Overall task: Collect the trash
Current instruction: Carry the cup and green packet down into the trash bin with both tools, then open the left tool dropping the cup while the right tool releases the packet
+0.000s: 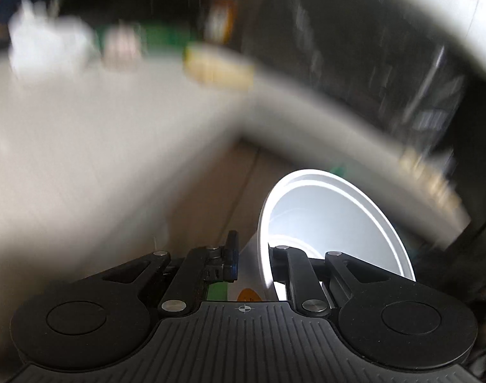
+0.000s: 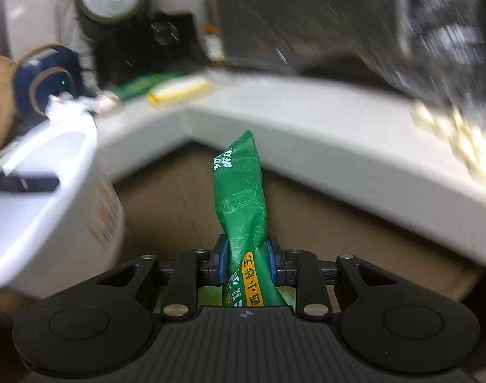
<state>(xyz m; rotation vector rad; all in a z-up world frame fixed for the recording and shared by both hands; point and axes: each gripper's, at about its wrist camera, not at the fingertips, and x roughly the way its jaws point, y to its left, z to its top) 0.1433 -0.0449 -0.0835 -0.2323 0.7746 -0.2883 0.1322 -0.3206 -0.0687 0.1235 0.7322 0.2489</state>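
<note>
The right claw (image 2: 246, 263) pinches a green snack wrapper (image 2: 241, 198) above brown flooring; the left claw (image 1: 252, 258) grips a white paper cup (image 1: 332, 220) by its rim. On the blurred white bench (image 2: 306, 127) lie a yellow wrapper (image 2: 179, 91) and crumpled tissue (image 2: 64, 108)

A glossy, crinkled plastic-film finish is shown by the green snack wrapper (image 2: 241, 204). The white cup (image 1: 332, 223) is seen as smooth paper with a faint sheen inside. Matt black plastic with bright metal rivets is presented by the right claw (image 2: 246, 257), its pads (image 2: 223, 261) blue and rubbery. The table (image 2: 306, 121) appears smooth, matt white, and the floor (image 2: 166, 198) brown, wood-like.
</note>
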